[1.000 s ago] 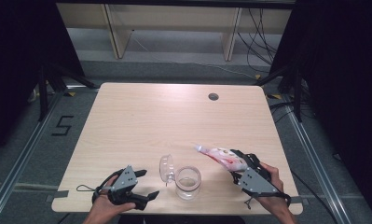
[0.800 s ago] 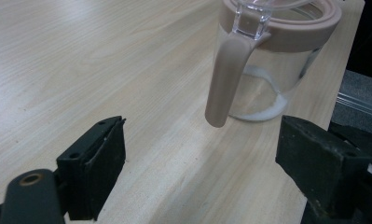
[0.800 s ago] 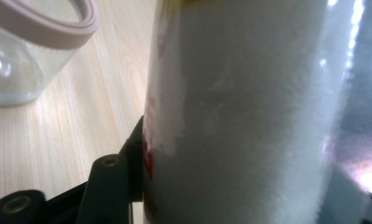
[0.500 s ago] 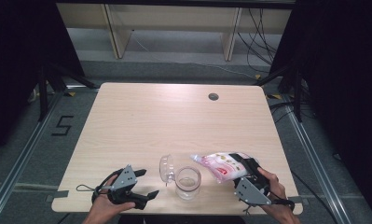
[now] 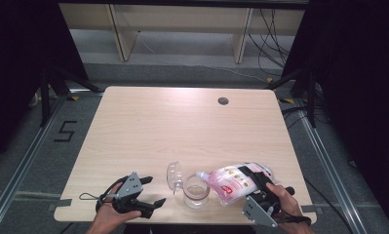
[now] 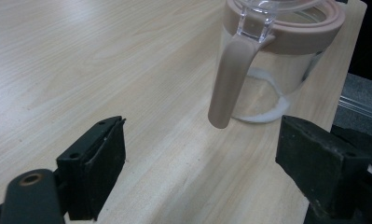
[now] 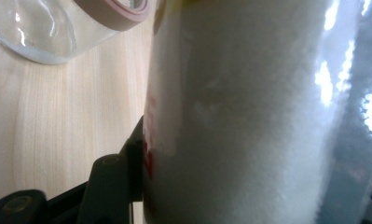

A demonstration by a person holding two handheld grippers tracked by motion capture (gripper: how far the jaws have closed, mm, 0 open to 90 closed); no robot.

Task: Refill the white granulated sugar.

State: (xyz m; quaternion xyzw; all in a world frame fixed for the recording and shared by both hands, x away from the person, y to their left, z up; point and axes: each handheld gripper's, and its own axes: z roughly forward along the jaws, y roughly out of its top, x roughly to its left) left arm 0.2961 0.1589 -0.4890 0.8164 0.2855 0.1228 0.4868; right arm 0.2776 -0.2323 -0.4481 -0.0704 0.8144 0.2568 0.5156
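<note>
From the high view we see our right tool (image 5: pixel 254 181) clamped on a refill pouch (image 5: pixel 231 181) lying nearly flat, long axis across the worktop (image 5: pixel 182 122), spout at the open jar (image 5: pixel 195 190), so we judge pouring is about to begin. In the left gripper view our left tool (image 6: pixel 200 158) stands open and empty by the jar's (image 6: pixel 277 70) handle, white powder low inside. In the right gripper view the pouch (image 7: pixel 249 116), full of white powder, sits pressed between the jaws.
</note>
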